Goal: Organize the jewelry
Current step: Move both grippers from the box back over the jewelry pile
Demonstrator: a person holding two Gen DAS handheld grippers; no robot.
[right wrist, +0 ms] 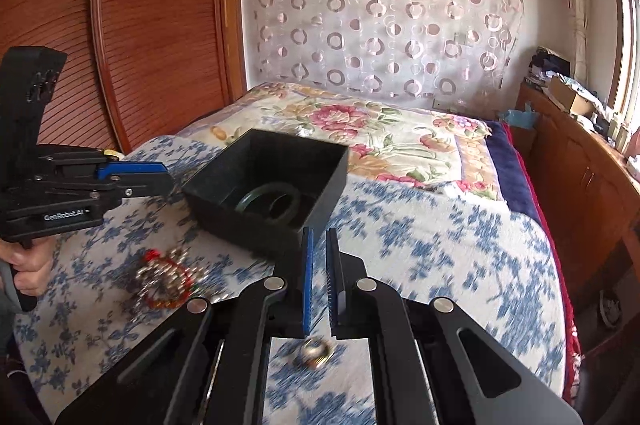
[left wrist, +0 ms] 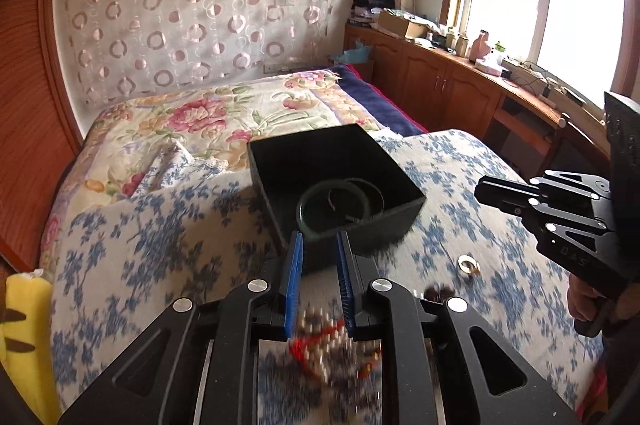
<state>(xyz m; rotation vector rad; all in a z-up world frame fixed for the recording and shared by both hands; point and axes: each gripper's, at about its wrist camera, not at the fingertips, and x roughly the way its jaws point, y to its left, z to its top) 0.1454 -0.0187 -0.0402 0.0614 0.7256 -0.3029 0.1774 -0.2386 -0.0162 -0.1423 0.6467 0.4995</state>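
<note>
Resting on the blue-flowered quilt point(right wrist: 440, 225), the black box point(right wrist: 264, 185) contains a green bangle point(right wrist: 269, 201). Left gripper point(left wrist: 319, 245): jaws parted, nothing between them, tips near the box's front wall, above the blurred bead bracelets point(left wrist: 332, 341) with red cord. Its side reads "GenRobot.AI" in the right wrist view. Right gripper point(right wrist: 319, 239): jaws narrowly parted, empty, above the gold ring point(right wrist: 316, 349) on the quilt. "DAS" is embossed on its body in the left wrist view.
</note>
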